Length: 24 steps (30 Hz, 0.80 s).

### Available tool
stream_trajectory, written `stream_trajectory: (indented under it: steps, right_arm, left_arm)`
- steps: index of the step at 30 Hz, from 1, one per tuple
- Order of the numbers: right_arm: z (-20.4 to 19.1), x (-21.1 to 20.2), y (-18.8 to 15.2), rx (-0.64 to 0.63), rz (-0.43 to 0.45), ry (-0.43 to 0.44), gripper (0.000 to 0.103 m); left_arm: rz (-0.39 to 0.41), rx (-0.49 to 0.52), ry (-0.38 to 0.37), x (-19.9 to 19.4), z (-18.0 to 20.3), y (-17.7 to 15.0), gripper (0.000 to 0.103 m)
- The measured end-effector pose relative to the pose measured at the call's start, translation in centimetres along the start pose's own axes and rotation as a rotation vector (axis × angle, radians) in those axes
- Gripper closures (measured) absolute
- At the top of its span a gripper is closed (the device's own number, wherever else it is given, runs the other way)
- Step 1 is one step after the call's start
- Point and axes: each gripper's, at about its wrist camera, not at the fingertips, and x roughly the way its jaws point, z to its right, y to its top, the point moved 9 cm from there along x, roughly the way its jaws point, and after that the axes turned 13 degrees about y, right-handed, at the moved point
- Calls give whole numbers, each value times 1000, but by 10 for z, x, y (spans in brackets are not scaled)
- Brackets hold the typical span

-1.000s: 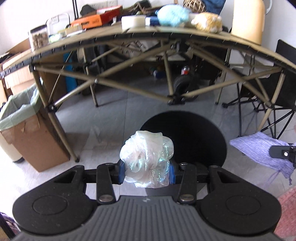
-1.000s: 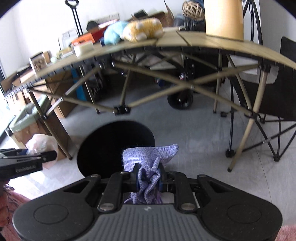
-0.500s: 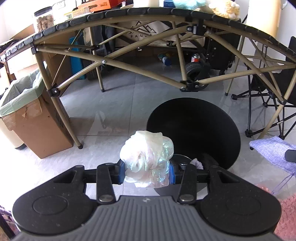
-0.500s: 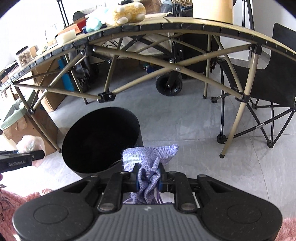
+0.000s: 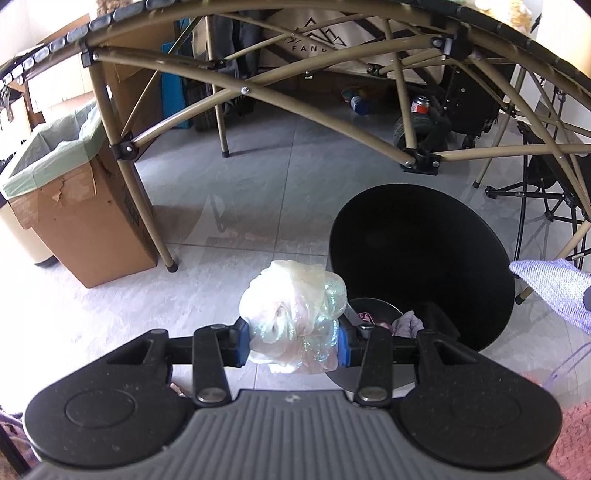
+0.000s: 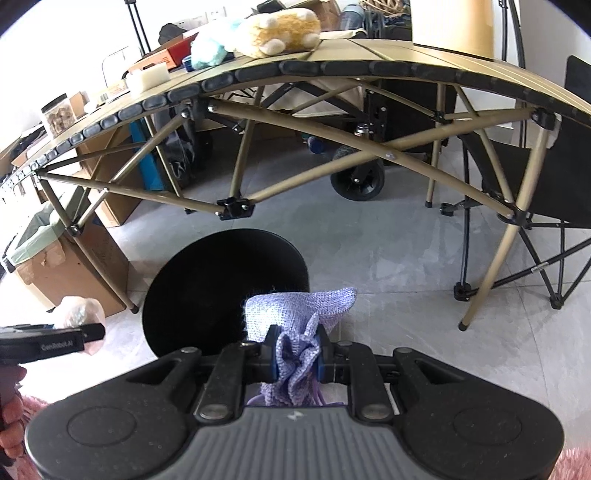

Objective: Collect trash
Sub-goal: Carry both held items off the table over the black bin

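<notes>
While I hold 2 bits of trash, 1 in each gripper, both hang by the black bin (image 5: 424, 258). My left gripper (image 5: 293, 347) is clamped on 1 crumpled shiny plastic bag (image 5: 293, 314), just left of the bin's rim. My right gripper (image 6: 297, 356) is squeezed tight on 1 purple knit cloth (image 6: 299, 314), at the bin's right edge. Inside the bin I see a few cloth scraps at the bottom; can't count them. 1 cardboard box (image 5: 74, 206) w/ a green liner stands left, by 1 folding table (image 6: 369, 55). 2 plush toys (image 6: 280, 29) lie on top.
</notes>
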Motion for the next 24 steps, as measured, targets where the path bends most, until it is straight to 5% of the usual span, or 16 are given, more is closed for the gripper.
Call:
stream_trajectory:
  steps: [24]
  right_arm:
    - [-57,83,35,-27,-119,62,86]
  left_arm:
    - [-74,-76,-7,24,-20,6,60]
